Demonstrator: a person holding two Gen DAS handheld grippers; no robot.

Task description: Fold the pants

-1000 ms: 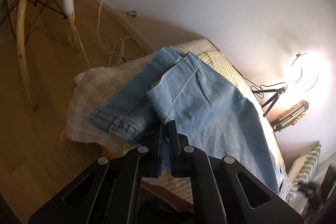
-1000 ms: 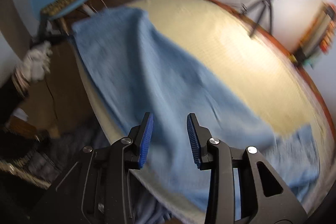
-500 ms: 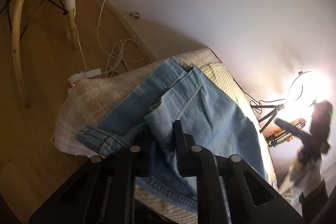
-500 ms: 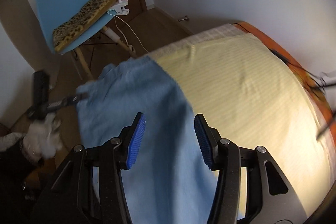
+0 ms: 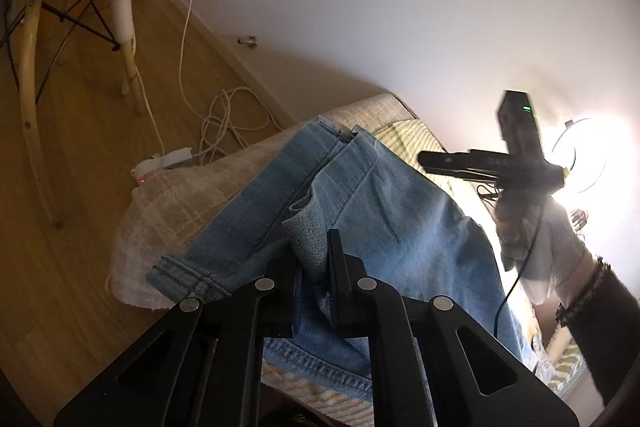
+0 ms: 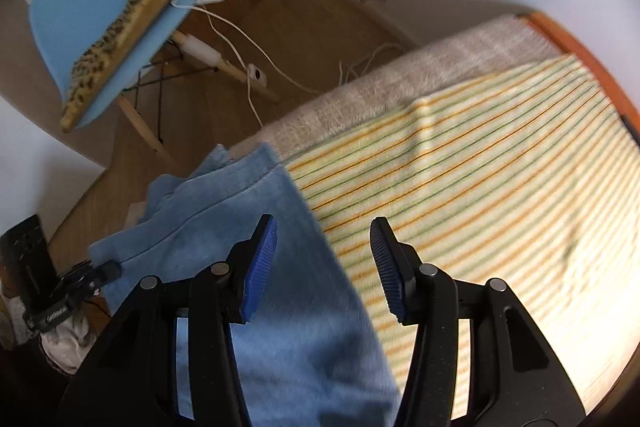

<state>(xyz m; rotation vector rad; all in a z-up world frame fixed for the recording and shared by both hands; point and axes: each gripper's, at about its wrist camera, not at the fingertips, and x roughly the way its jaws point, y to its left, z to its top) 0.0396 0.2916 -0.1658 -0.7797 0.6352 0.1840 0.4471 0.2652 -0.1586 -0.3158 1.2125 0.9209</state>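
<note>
The left gripper [image 5: 314, 267] has its two black fingers pinched together on a fold of denim, reaching forward and slightly down. The right gripper [image 6: 324, 263] has its blue-padded fingers [image 6: 260, 267] spread wide apart with nothing between them. From the left wrist view, the right hand [image 5: 536, 239], in a pale glove with a dark sleeve at the wrist, grips its tool's handle

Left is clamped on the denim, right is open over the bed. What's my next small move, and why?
Probably bring the open right gripper down onto the jeans edge beside the striped blanket and close. The left gripper already pinches a fold, so a second grip would let you carry the fold across.
</note>
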